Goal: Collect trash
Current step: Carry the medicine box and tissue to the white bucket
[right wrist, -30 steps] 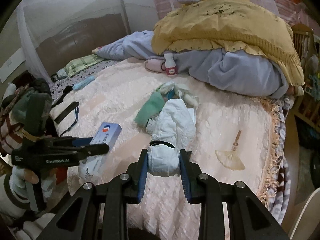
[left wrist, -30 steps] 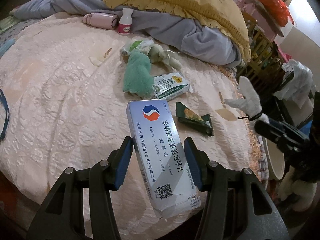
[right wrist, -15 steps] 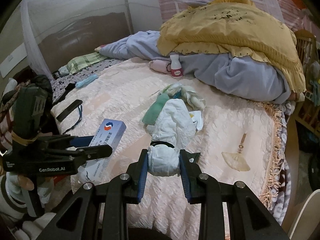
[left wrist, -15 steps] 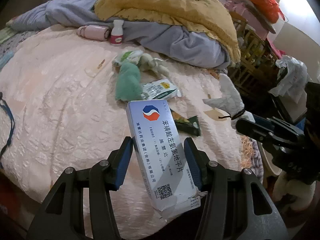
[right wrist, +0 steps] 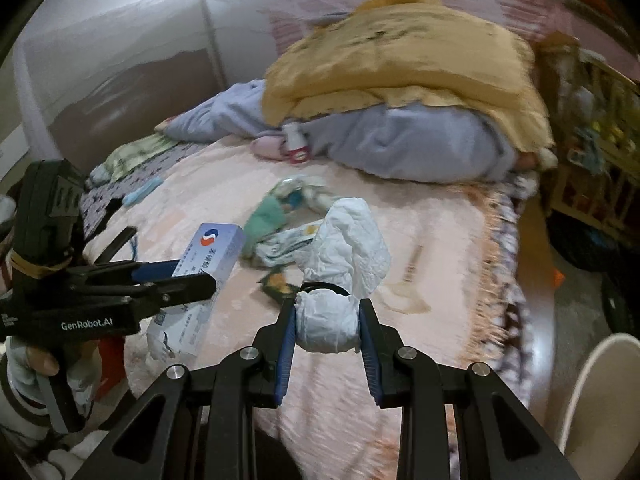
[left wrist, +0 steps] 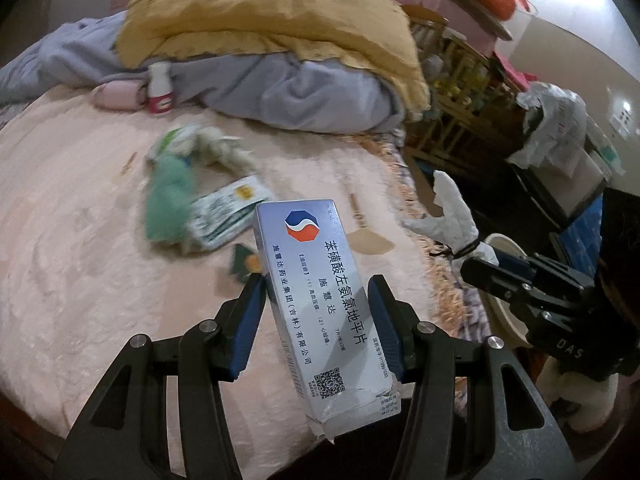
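In the left wrist view, the left gripper [left wrist: 316, 322] clamps a silver medicine box [left wrist: 324, 304] at lower centre; it bears a red-and-blue octagon logo, Chinese lettering and a QR code. At right, the right gripper [left wrist: 486, 270] grasps a white bundle [left wrist: 456, 216].

In the right wrist view, that bundle [right wrist: 340, 280] sits pinched at centre. At left, the other tool's arm reads "GenRobot.AI", its box [right wrist: 200, 276] over the pink bedspread [right wrist: 436, 220].
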Demonstrator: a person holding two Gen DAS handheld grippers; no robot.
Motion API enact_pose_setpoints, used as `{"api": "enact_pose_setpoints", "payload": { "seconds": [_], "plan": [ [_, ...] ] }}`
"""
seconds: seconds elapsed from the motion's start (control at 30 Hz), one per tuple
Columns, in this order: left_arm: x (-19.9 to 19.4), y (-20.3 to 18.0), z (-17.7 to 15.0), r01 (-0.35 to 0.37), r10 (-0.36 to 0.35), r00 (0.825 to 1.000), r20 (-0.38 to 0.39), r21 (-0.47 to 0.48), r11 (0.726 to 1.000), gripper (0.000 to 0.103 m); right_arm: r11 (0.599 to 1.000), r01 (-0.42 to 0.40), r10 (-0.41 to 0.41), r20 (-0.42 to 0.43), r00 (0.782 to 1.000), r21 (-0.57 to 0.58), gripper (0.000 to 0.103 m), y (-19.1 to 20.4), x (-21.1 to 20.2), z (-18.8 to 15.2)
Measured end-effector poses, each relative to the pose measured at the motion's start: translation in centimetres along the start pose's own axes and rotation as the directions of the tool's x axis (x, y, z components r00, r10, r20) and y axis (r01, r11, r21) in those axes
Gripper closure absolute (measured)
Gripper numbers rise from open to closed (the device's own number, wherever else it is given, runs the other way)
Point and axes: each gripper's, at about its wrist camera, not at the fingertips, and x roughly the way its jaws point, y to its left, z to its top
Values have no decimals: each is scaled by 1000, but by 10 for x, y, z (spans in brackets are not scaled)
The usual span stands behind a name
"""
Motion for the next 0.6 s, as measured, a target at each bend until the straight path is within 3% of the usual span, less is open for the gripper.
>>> {"api": "enact_pose_setpoints", "payload": {
  "seconds": [0.33, 0.6],
  "plan": [
    [46, -85, 19, 103, -95, 993, -66, 132, 986, 52, 980, 144, -147, 16, 989, 136, 74, -76, -53, -31],
    [82, -161, 25, 209, -183, 973, -142, 205, 956, 52, 912, 265, -282, 10, 959, 312, 74, -149, -104, -74]
  ]
}}
